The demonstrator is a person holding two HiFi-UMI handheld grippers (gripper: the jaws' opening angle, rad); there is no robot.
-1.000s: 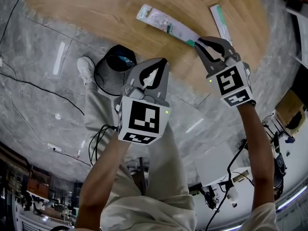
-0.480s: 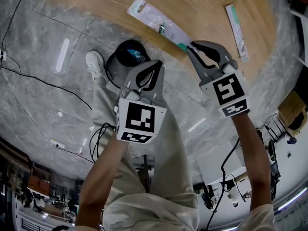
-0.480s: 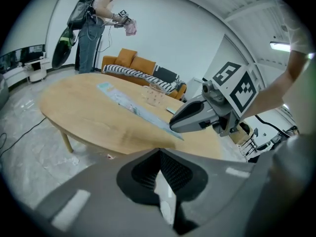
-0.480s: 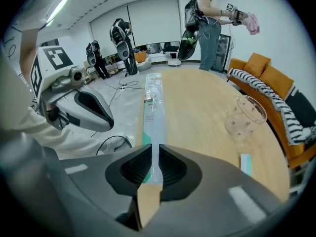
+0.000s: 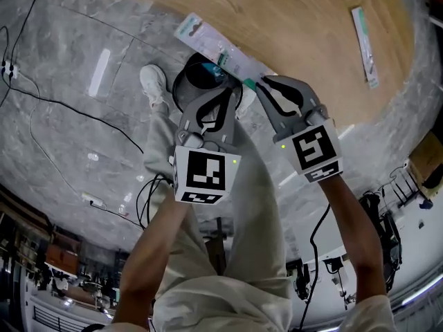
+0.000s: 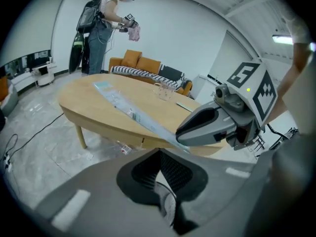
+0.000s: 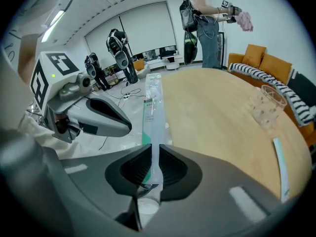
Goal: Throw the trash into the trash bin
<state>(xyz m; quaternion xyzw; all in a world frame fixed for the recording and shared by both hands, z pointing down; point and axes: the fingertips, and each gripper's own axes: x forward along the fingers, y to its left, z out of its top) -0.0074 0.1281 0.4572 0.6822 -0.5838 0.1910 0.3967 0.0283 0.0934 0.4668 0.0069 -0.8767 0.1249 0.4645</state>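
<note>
A long clear plastic wrapper [image 5: 216, 47] with a green end is pinched at its near end by my right gripper [image 5: 257, 84], which is shut on it. The wrapper sticks out past the table edge and hangs across the black trash bin [image 5: 183, 83] on the floor. In the right gripper view the wrapper [image 7: 152, 105] runs straight out from between the jaws. My left gripper [image 5: 225, 94] is shut with nothing in it, just left of the right one and partly covering the bin. A second wrapper [image 5: 365, 37] lies on the wooden table [image 5: 297, 19].
A glass cup [image 7: 266, 105] stands on the table near the second wrapper [image 7: 280, 168]. A white shoe [image 5: 154, 81] and the person's legs are beside the bin. Cables [image 5: 62, 116] lie on the marble floor. Other people stand at the far side of the room.
My right gripper has pulled the long wrapper leftward off the table until it hangs over the bin. The left gripper has stayed shut beside it.
</note>
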